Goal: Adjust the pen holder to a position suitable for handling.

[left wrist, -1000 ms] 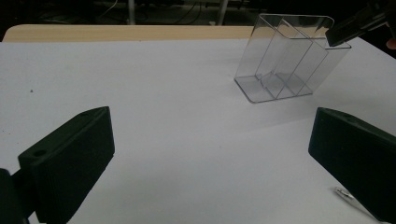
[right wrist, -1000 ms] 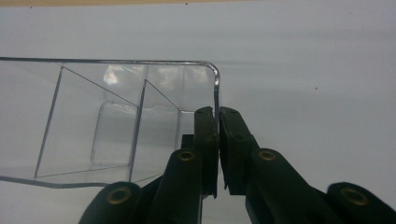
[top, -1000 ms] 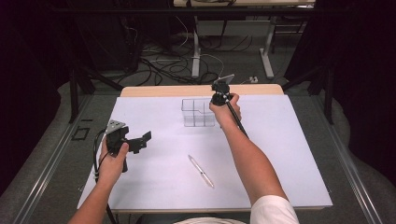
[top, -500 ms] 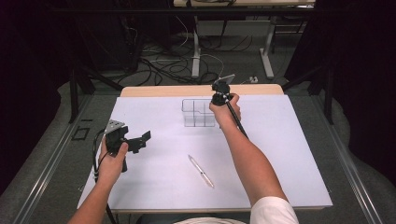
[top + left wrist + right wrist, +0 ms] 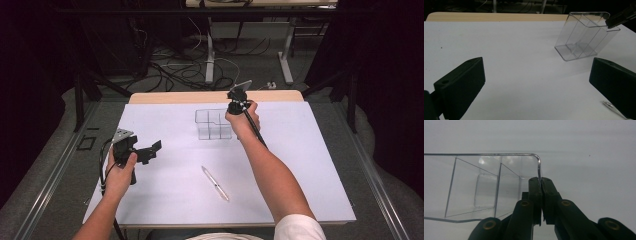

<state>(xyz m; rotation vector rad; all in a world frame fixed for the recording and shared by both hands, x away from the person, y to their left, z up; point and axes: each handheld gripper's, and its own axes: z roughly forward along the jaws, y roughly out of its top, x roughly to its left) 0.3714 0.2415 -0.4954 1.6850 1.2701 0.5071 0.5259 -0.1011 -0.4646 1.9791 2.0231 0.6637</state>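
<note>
A clear plastic organizer box (image 5: 212,124) with several compartments stands on the white table sheet (image 5: 165,200) toward the back. My right gripper (image 5: 235,116) points down at its right end and is shut on the box's thin end wall; in the right gripper view the jaws pinch the rim of the clear box (image 5: 486,182) near its rounded corner, right gripper (image 5: 540,180). In the left gripper view the clear box (image 5: 584,37) stands ahead at the right. My left gripper (image 5: 150,150) hovers at the table's left, open, left gripper (image 5: 536,82) with nothing between its jaws.
A silver pen (image 5: 215,183) lies on the sheet in front of the box, its tip pen (image 5: 608,104) showing beside the left gripper's jaw. The wooden table edge (image 5: 190,96) runs behind the sheet. Cables and table legs lie on the floor beyond.
</note>
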